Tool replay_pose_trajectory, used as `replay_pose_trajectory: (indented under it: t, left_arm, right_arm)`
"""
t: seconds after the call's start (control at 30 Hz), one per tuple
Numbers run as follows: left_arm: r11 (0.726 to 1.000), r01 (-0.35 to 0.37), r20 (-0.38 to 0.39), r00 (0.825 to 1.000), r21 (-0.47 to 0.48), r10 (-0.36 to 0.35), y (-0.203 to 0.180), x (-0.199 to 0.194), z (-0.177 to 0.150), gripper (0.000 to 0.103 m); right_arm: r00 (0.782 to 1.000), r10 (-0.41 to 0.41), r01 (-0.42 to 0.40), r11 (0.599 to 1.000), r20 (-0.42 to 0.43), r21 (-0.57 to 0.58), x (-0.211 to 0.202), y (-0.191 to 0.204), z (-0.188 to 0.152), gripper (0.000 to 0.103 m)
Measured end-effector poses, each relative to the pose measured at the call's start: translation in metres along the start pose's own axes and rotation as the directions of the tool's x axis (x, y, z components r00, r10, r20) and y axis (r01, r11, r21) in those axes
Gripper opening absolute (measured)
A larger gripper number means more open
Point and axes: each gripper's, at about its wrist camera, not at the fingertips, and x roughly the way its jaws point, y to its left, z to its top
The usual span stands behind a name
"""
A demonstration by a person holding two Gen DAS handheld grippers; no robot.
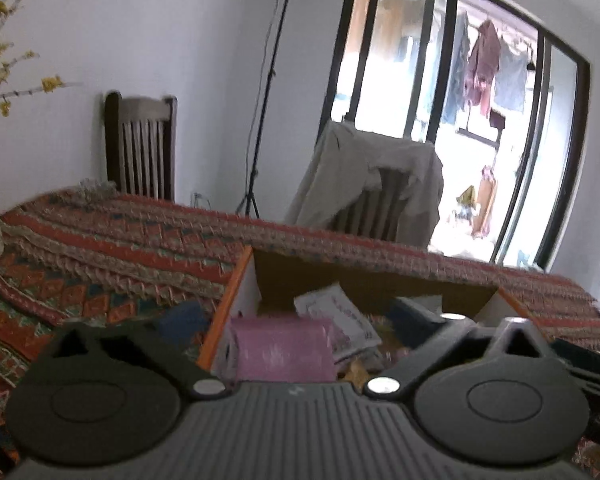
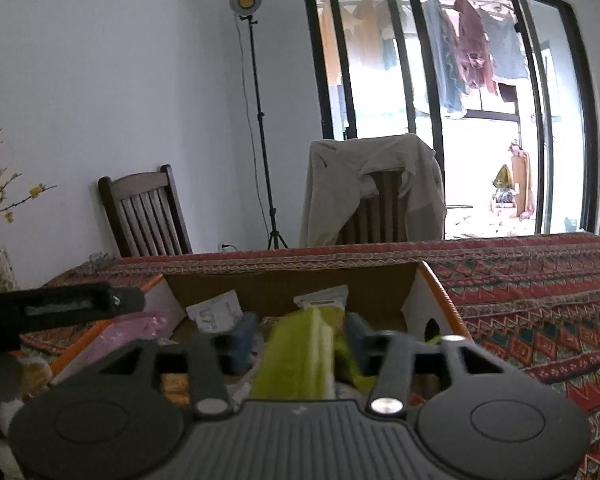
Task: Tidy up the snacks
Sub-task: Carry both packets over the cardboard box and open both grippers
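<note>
Right gripper (image 2: pixel 300 340) clamps green snack pack (image 2: pixel 300 356) over cardboard box (image 2: pixel 436 284), likely for placing inside; left gripper (image 1: pixel 296 320) fingers apart above pink pack (image 1: pixel 284 354), seemingly ready to grasp.

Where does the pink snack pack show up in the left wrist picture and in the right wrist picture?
Left wrist view: the pink snack pack sits low at centre, between the left tool's fingers, over the cardboard box's left wall.
Right wrist view: it lies at lower left, beside the box's left wall, under the left tool's dark finger.
Shared landmark: the chair draped with a beige cloth, in front of the window.
</note>
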Motion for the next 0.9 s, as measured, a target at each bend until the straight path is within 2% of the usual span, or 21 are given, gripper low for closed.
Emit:
replay_pose_trajectory:
  t: [0.03,0.27,0.43,0.67,0.9]
  left_arm:
    - [1.0,0.002,0.012,1.0,0.001,-0.002,-0.001,-0.002,0.0,0.103]
    - [1.0,0.004,0.017,1.0,-0.012,-0.004,-0.001,-0.004,-0.002,0.103]
    - [0.999,0.03,-0.011,0.999,-0.024,-0.03,0.0,-0.008,0.004,0.103]
    - [0.999,0.042,0.028,0.999,-0.026,-0.041,0.001,-0.044,0.016,0.103]
    - [0.999,0.043,-0.009,0.999,-0.011,-0.043,0.014,-0.071,0.007,0.103]
  right_arm:
    - [1.0,-0.005,0.005,1.0,0.005,0.009,-0.001,-0.002,-0.001,0.103]
    - [0.999,-0.019,0.018,0.999,0.03,0.03,-0.005,-0.008,-0.001,0.103]
    - [0.999,-0.036,0.035,0.999,0.027,0.024,-0.008,-0.007,0.001,0.103]
    - [0.997,-0.037,0.04,0.998,0.072,-0.043,-0.04,0.007,0.021,0.103]
    - [0.997,-0.038,0.042,0.997,0.074,-0.059,-0.07,0.015,0.018,0.103]
